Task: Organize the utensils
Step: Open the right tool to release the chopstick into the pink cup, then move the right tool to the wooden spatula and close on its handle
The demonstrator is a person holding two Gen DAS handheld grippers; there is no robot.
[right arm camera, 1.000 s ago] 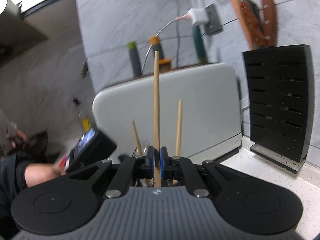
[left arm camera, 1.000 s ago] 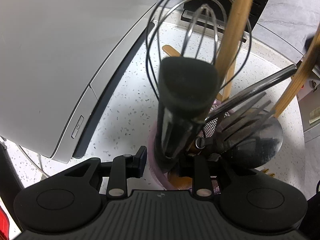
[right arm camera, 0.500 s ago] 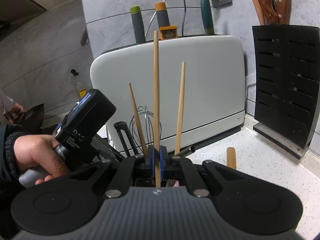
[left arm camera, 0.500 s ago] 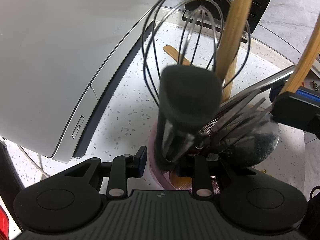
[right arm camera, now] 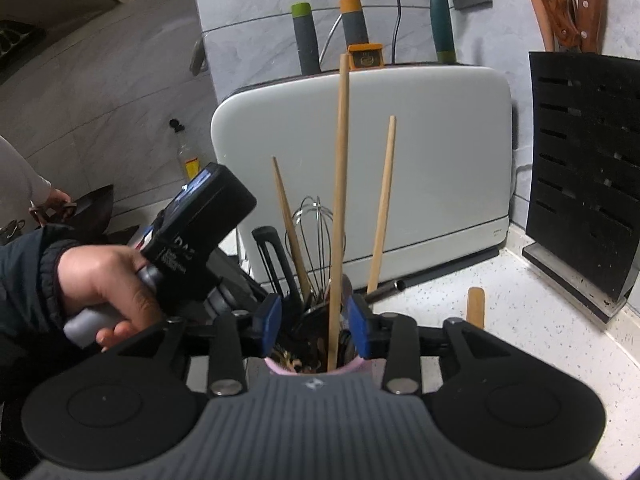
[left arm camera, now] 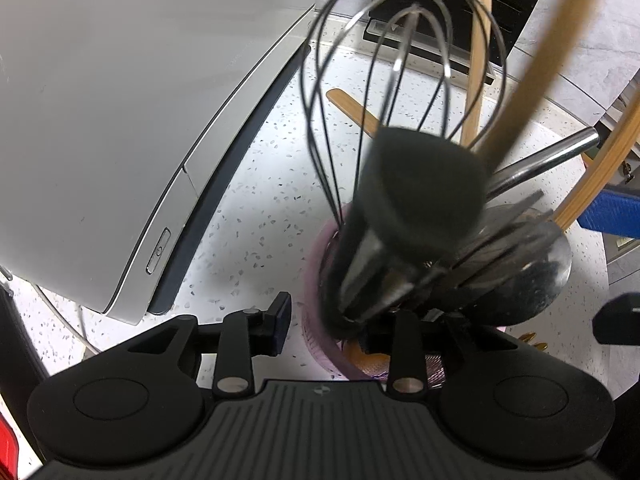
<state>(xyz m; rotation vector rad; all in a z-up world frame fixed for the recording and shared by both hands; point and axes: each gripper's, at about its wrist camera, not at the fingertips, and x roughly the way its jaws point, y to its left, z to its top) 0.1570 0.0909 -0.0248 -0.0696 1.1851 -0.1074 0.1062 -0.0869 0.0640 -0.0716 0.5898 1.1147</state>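
Right wrist view: white appliance point(right arm camera: 400, 168) against the wall, black knife block point(right arm camera: 584, 168) to its right, speckled counter point(right arm camera: 540, 340) below. Right tongs point(right arm camera: 314, 320), clamped on the tall wooden stick point(right arm camera: 340, 200) a second ago, now stand apart and are opening; the stick rises between the blue pads, touching neither, its foot in the pink holder point(right arm camera: 352, 368). The view has tipped downward since then, bringing the holder rim into sight. Holder also carries two shorter wooden sticks, a wire whisk point(right arm camera: 316, 236) and dark utensils too crowded to tell apart. A person's hand point(right arm camera: 100, 284) grips the other tool. Left wrist view: left tongs point(left arm camera: 336, 322) straddle the holder point(left arm camera: 316, 340) wall and are opening, wider than before; right finger hidden behind a blurred black handle point(left arm camera: 420, 184), so contact cannot be told. Spoon bowl point(left arm camera: 532, 280) and forks blurred; holder base cut off.
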